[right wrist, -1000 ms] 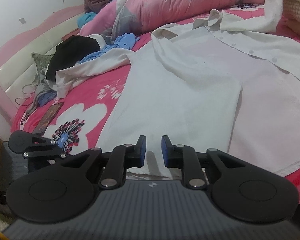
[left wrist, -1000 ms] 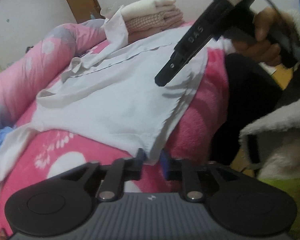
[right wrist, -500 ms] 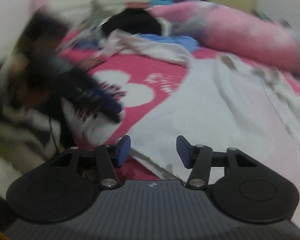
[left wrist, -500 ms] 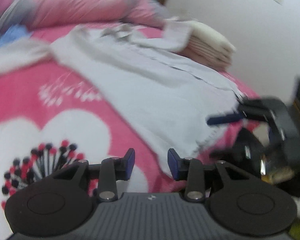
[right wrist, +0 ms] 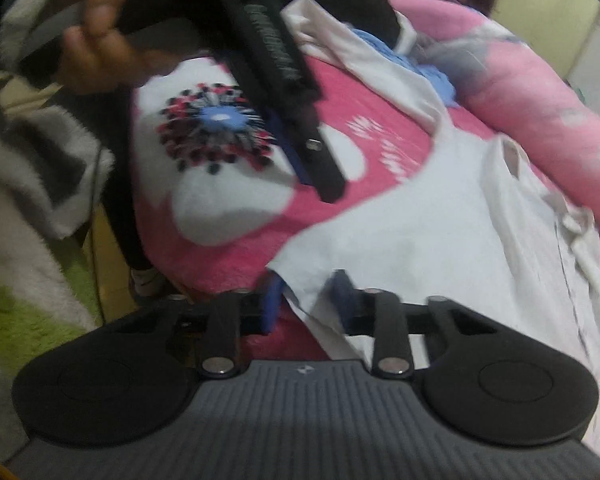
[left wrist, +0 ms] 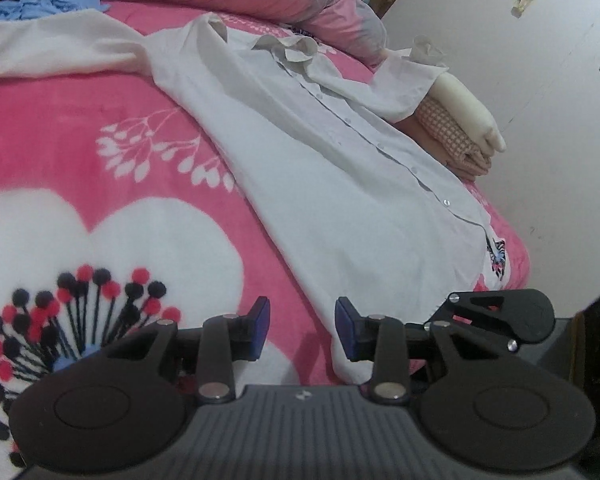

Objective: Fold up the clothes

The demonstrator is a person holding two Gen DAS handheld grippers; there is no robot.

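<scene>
On pink blanket (left wrist: 60, 120): shirt (left wrist: 340, 208); both claws spread; right-wrist view alone shows hand (right wrist: 96, 52).

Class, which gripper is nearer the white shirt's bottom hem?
Right. The right gripper has its fingers around the white shirt hem; the left gripper hovers open beside its edge.

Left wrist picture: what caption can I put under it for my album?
Open left claw hovers at the hem of a white shirt spread on a pink flowered blanket.
</scene>
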